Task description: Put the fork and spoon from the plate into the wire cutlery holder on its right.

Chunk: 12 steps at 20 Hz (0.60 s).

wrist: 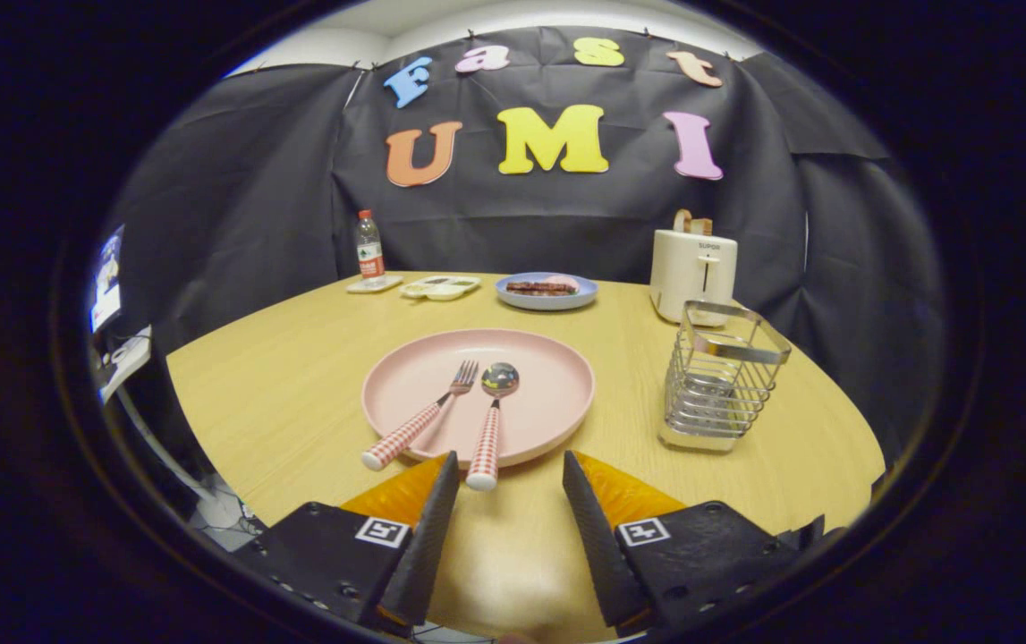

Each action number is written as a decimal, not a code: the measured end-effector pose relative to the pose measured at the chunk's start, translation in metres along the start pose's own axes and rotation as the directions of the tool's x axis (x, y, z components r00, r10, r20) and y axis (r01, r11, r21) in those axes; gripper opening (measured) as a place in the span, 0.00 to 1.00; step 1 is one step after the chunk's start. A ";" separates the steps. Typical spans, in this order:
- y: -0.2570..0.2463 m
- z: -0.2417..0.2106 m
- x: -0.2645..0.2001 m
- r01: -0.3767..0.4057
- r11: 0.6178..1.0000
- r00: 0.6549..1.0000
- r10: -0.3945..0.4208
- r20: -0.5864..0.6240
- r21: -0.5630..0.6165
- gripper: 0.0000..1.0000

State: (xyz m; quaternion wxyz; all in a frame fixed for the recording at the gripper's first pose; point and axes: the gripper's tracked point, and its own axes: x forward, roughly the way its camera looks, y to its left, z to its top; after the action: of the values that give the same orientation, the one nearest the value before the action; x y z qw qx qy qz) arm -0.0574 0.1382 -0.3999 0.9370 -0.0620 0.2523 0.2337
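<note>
Two fingers of the gripper are seen, each shaped like a long wedge that gets thin at the tip. Their inner faces are covered with a rough, bumpy pattern. The fingers are spread wide apart, with nothing between them. Each finger is fixed to a black block. A small white square sticker with a black pattern is stuck on each block. Small round screws are set along the blocks' edges.

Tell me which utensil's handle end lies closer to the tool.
The spoon: its handle end sits just ahead, between the open tool's fingers; the fork angles off left.
</note>
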 end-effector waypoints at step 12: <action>0.002 0.009 0.000 -0.014 1.000 1.000 0.013 -0.014 -0.021 0.00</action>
State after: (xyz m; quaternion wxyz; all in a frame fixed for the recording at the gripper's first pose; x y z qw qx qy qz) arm -0.0541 0.1419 -0.3920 0.9329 -0.0716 0.2567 0.2422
